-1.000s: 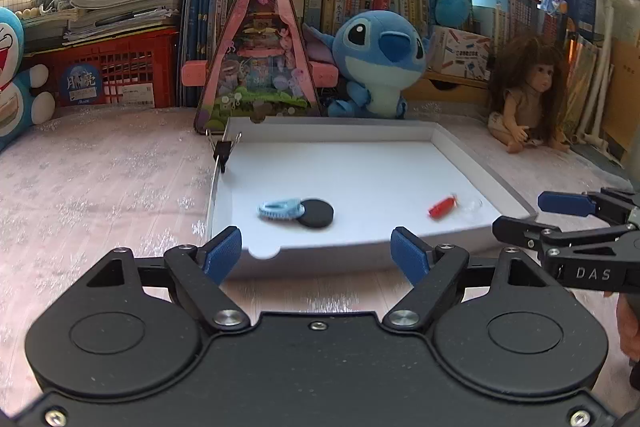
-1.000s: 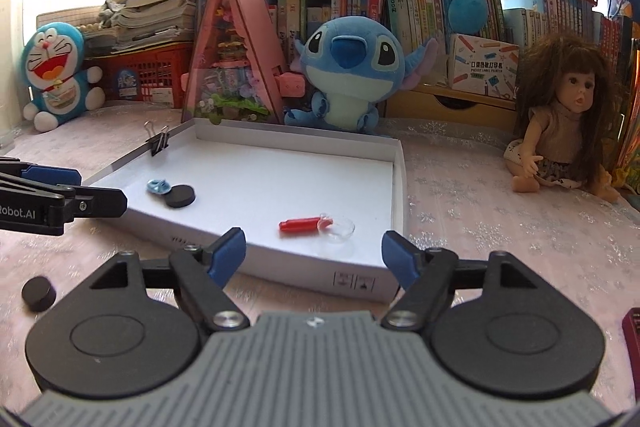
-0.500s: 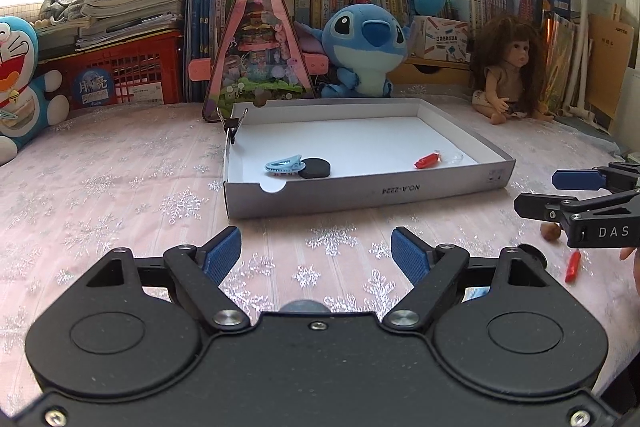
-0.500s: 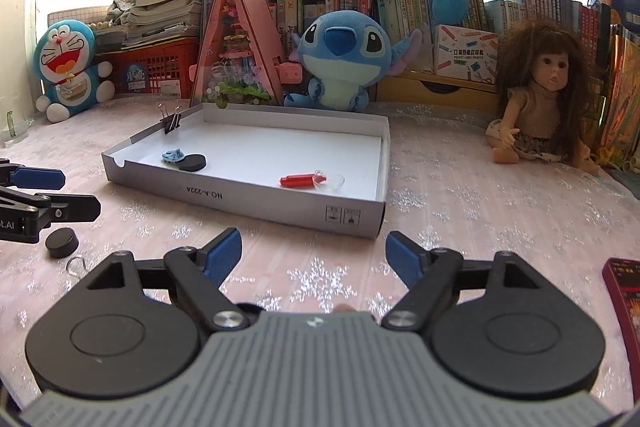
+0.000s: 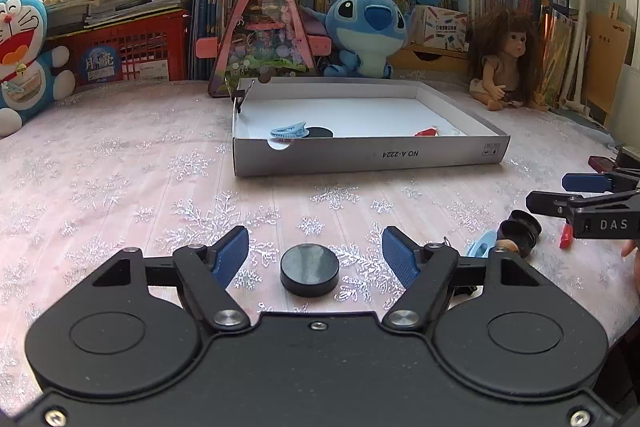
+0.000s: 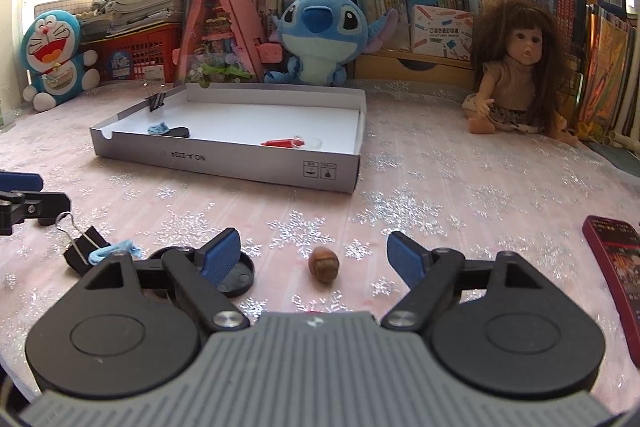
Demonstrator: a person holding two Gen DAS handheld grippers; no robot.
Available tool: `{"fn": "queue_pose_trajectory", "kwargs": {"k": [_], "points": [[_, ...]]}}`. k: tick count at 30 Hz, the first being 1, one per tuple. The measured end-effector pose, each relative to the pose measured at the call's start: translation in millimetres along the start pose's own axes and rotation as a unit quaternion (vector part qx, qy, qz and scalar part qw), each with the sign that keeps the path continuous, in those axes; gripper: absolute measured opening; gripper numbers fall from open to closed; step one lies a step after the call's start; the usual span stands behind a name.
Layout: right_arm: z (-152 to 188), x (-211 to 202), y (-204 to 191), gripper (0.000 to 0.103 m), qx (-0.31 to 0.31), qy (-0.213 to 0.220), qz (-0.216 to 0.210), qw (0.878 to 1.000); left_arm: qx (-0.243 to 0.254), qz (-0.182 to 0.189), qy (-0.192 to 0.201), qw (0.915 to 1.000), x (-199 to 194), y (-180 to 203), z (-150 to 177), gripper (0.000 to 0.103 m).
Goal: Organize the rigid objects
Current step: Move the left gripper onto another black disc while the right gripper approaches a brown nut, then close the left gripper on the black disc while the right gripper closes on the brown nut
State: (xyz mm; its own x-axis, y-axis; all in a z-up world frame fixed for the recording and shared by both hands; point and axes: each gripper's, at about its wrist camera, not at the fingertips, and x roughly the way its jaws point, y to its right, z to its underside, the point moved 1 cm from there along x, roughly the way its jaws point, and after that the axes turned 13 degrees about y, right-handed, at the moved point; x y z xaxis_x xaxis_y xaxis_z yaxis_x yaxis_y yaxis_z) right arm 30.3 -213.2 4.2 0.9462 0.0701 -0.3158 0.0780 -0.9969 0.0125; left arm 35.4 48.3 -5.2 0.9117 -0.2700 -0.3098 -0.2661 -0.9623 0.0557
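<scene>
**Operator:** Where does the target lie relative to each tool?

**Inspector:** The black disc (image 5: pixel 309 274) rests flat on the surface, directly ahead of the left tool (image 5: pixel 315 253) and centred in the gap between its fingers. It is round, so no long axis applies. The brown nut (image 6: pixel 323 263) lies likewise between the fingers of the right tool (image 6: pixel 314 254), its longer axis running roughly front to back.

**Operator:** Tool condition?

**Inspector:** Left tool: jaws closing, disc between them, pads not yet touching it. Right tool: jaws wide apart, clear of the nut on both sides; nothing held.

**Operator:** Destination?

**Inspector:** The white box (image 5: pixel 372 159) sits farther ahead on the surface, well apart from both tools. It already holds a blue clip (image 5: pixel 288 131), a second black disc (image 5: pixel 319 133) and a red piece (image 5: pixel 426 132).
</scene>
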Motion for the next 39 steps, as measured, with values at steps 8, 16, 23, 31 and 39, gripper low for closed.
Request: {"fn": "queue_pose_trajectory", "kwargs": {"k": [8, 16, 23, 31, 39], "points": [[4.4, 6.7, -1.6, 0.088, -0.001, -0.017, 0.017, 1.0, 0.007, -0.008, -0.011, 0.9999, 3.8, -0.2, 11.8, 0.065], [5.1, 10.5, -1.6, 0.088, 0.001, -0.026, 0.03, 0.999, 0.022, -0.019, -0.003, 0.9996, 3.8, 6.0, 16.8, 0.065], [5.5, 10.0, -0.9, 0.087, 0.003, -0.025, 0.027, 0.999, 0.024, -0.016, 0.001, 0.9996, 2.0, 7.9, 18.3, 0.057], [3.8, 6.6, -0.8, 0.051, 0.027, -0.032, -0.008, 0.999, 0.023, 0.003, -0.006, 0.9997, -0.3, 13.0, 14.7, 0.03], [-1.8, 3.5, -15.3, 0.02, -0.01, -0.032, -0.023, 0.999, 0.023, 0.006, -0.004, 0.9997, -0.2, 15.8, 4.6, 0.03]]}}
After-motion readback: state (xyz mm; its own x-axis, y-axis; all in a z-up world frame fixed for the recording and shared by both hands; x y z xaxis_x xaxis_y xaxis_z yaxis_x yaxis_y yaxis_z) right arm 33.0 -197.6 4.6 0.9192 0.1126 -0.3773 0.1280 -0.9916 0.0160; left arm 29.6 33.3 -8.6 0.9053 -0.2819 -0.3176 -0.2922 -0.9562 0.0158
